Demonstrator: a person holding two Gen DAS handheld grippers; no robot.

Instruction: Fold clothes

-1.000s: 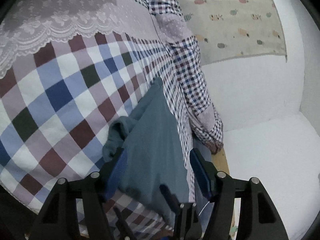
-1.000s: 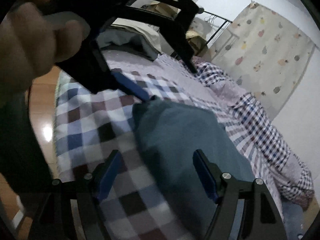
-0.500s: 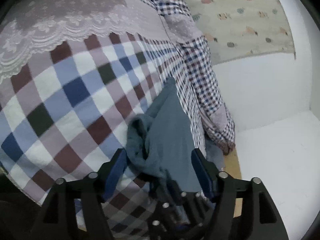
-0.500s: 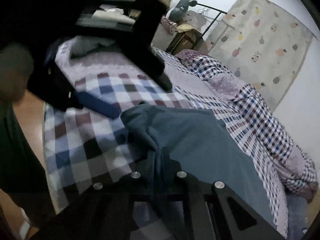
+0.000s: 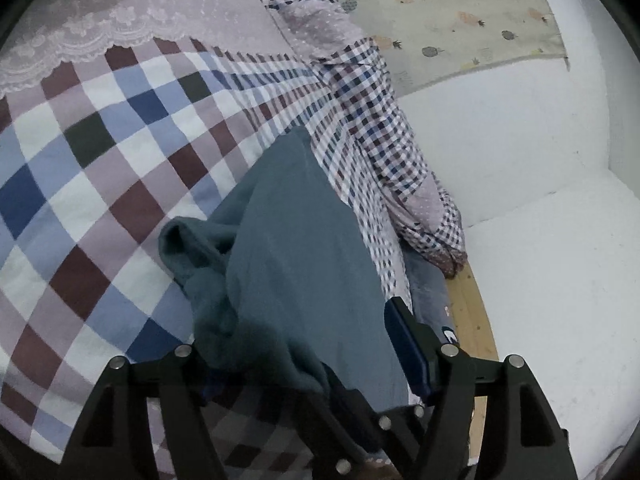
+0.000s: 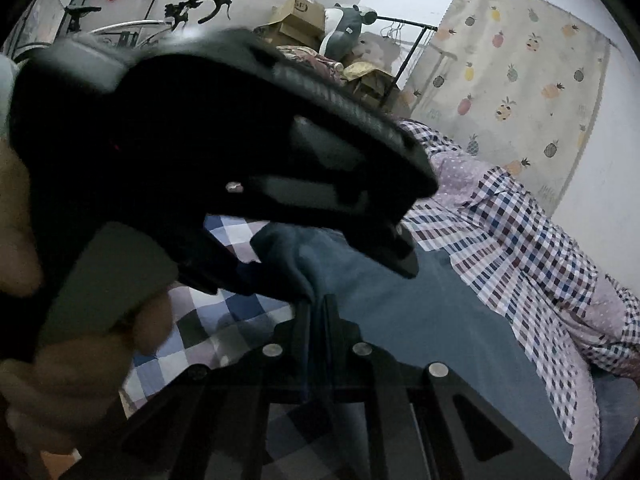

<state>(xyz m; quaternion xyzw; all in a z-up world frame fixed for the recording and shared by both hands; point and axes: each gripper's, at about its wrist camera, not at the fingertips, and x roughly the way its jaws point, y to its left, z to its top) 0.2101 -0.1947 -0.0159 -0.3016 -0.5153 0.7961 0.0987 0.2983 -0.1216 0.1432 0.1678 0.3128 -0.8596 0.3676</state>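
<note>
Pressed together, the fingers of the right gripper [image 6: 318,312] pinch a bunched edge of the teal garment [image 6: 420,320], which rises in a ridge right at the tips. On the left gripper [image 5: 308,344] the fingers are spread — the blue-padded right one [image 5: 406,344] stands clear beside the cloth, while the left one is buried under a crumpled fold. That teal garment [image 5: 288,248] lies on the bed, lengthwise over the large-checked quilt [image 5: 92,168], flat toward the far end and rumpled near the grippers. Just beside it, along the bed's far edge, a small-checked shirt [image 5: 372,120] is strewn. In the right wrist view, a person's hand [image 6: 72,344] grips the left gripper's dark body — blurred, filling the upper left. A pineapple-print curtain [image 6: 520,80] hangs on the wall behind.
</note>
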